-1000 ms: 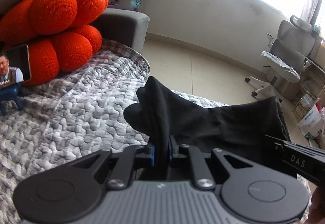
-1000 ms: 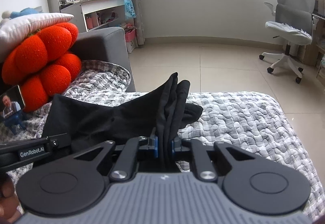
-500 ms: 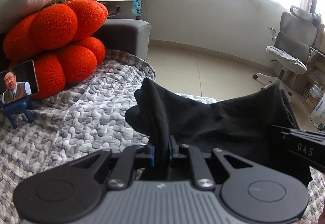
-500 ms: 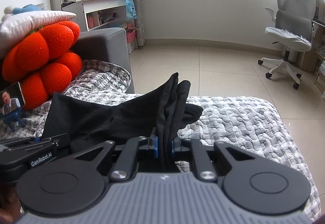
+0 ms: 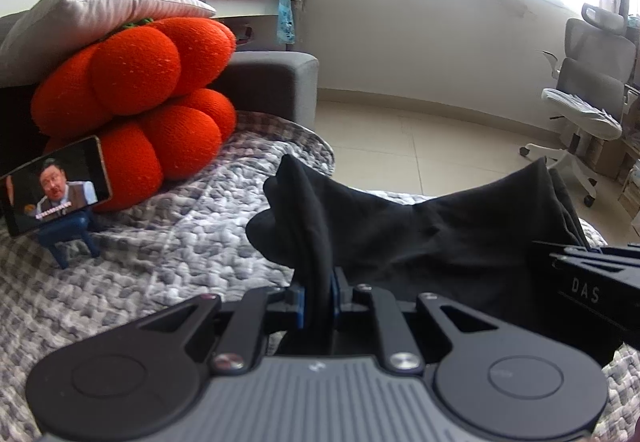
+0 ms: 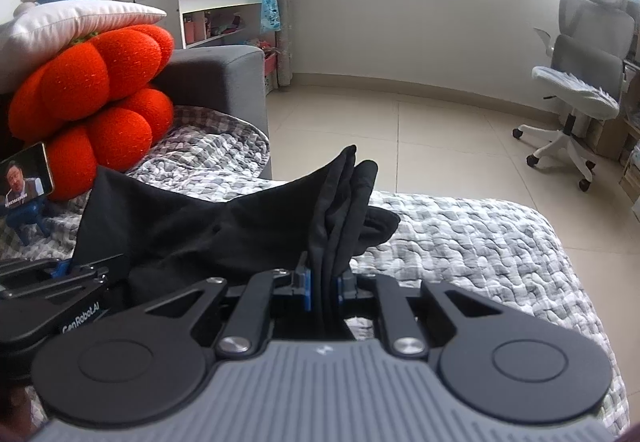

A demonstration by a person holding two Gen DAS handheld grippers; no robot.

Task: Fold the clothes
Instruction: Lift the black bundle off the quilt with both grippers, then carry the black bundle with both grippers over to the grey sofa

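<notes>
A black garment [image 5: 420,238] hangs stretched between my two grippers above a grey quilted bed cover [image 5: 168,242]. My left gripper [image 5: 319,296] is shut on one bunched corner of it, the cloth standing up between the blue pads. My right gripper [image 6: 323,288] is shut on the other bunched corner [image 6: 344,201]. The span of cloth [image 6: 192,230] sags between the two. In the left wrist view the right gripper's body [image 5: 592,290] shows at the right edge. The left gripper's body [image 6: 52,294] shows at the lower left of the right wrist view.
An orange pumpkin cushion [image 5: 152,97] under a white pillow [image 5: 92,13] sits at the sofa's grey arm [image 5: 276,81]. A phone [image 5: 56,189] on a blue stand plays video on the cover. A white office chair [image 6: 580,93] stands on the tiled floor [image 6: 440,145].
Both views have tilted slightly; the cushion and phone sit more to the right in the left wrist view. Both grippers stay shut on the black garment, still stretched between them.
</notes>
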